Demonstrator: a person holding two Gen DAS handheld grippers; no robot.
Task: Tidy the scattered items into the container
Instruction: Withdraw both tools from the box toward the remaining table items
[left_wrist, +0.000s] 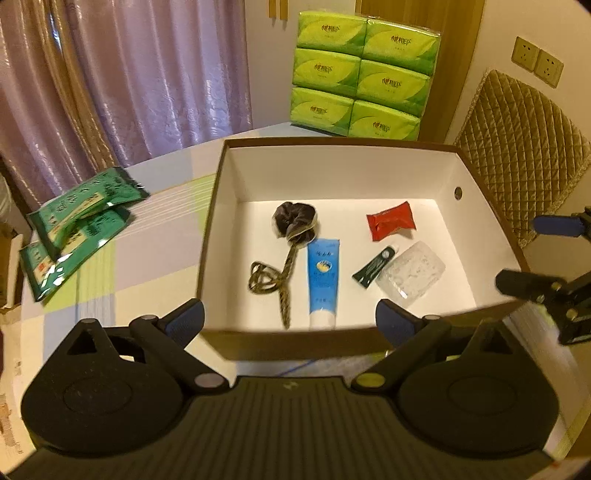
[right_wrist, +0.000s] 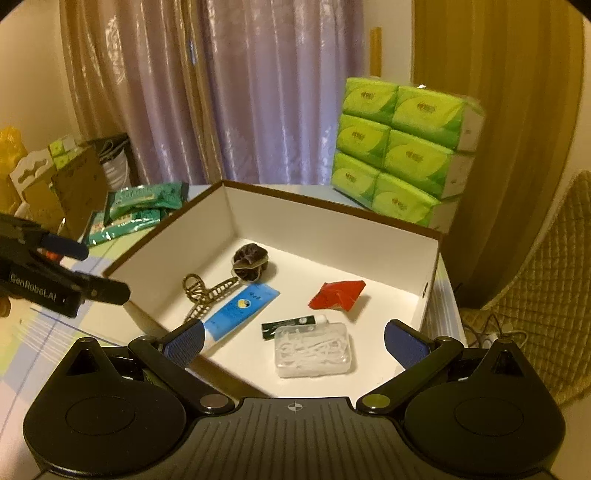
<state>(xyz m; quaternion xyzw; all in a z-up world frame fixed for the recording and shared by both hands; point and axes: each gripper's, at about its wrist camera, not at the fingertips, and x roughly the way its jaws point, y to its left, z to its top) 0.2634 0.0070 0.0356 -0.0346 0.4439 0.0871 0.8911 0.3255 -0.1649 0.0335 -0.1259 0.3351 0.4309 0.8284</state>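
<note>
**Container loaded, green packets left out**

Container (left_wrist: 221, 236) sits mid-worktop (left_wrist: 110, 258), holding a scrunchie (left_wrist: 295, 221), hair clip (left_wrist: 273, 277), blue tube (left_wrist: 324, 280), red sachet (left_wrist: 391, 221), small dark tube (left_wrist: 371, 267) and clear floss case (left_wrist: 412, 273). Blue tube's long axis runs 12 to 6, cap at 6. Left hand-held gripper (left_wrist: 290, 321) and right hand-held gripper (right_wrist: 293, 339) both gape wide, holding nothing. Judged: between picks; next comes a reach toward 9 o'clock for the green packets (left_wrist: 79, 229), lying flat and overlapped
</note>
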